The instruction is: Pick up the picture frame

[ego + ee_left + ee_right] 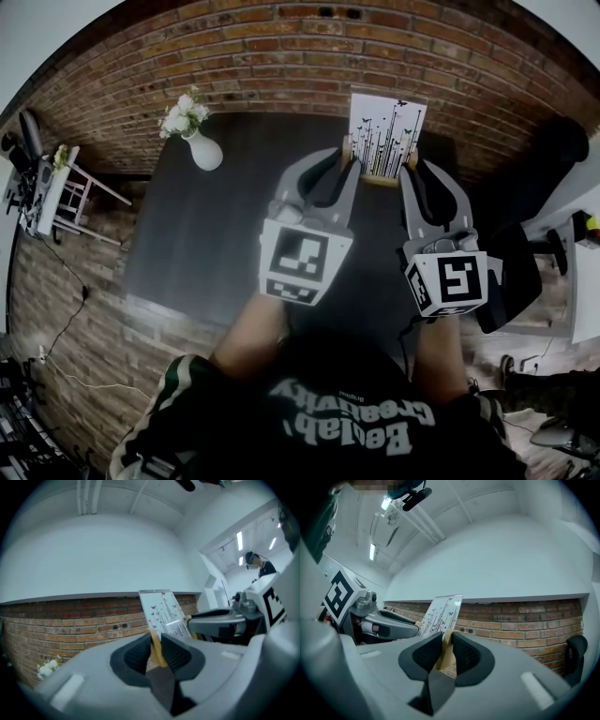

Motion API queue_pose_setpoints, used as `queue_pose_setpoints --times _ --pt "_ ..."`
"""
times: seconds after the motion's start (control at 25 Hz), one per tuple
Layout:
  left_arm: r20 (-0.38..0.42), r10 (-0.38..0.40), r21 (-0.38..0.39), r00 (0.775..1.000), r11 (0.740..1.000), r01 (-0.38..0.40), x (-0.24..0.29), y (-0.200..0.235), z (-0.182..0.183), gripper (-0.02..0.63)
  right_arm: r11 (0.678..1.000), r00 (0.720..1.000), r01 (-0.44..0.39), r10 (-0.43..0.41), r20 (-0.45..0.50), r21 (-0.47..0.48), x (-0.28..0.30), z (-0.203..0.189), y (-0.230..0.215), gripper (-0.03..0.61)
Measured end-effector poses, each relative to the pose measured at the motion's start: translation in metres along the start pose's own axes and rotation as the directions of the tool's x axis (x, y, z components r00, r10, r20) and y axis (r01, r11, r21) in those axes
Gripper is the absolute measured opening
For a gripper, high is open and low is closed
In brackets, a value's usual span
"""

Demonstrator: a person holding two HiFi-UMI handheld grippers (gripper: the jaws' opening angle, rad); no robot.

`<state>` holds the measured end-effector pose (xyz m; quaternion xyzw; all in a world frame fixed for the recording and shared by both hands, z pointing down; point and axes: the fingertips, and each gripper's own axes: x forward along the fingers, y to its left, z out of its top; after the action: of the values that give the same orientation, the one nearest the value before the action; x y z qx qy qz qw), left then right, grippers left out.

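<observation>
You hold the frame (386,127) upright between both grippers, over the far side of the dark bench (216,234). The left gripper (342,161) has its jaws closed down to a narrow gap on the frame's left wooden edge, and the right gripper (417,171) clamps the right edge the same way. Each gripper view shows pads pressed on pale wood. The pick-up looks all but done: the frame seems clear of the bench, though its underside is hidden. Next, keep both grips even and the two hands level, so the card-like picture neither twists nor slips. A white vase (204,150) of flowers stands well apart to the left, the brick wall (281,56) lies just beyond the frame, and a dark chair (525,267) sits off to the right. Nothing blocks the way.
</observation>
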<state>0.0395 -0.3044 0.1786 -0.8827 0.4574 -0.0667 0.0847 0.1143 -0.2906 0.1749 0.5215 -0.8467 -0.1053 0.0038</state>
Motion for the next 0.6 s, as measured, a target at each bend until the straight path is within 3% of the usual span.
queue_pose_setpoints --times 0.6 --pt "0.037 0.008 0.042 0.999 0.999 -0.009 0.005 -0.005 0.037 0.069 1.000 0.999 -0.001 0.002 0.050 -0.026 -0.003 0.031 -0.018 0.078"
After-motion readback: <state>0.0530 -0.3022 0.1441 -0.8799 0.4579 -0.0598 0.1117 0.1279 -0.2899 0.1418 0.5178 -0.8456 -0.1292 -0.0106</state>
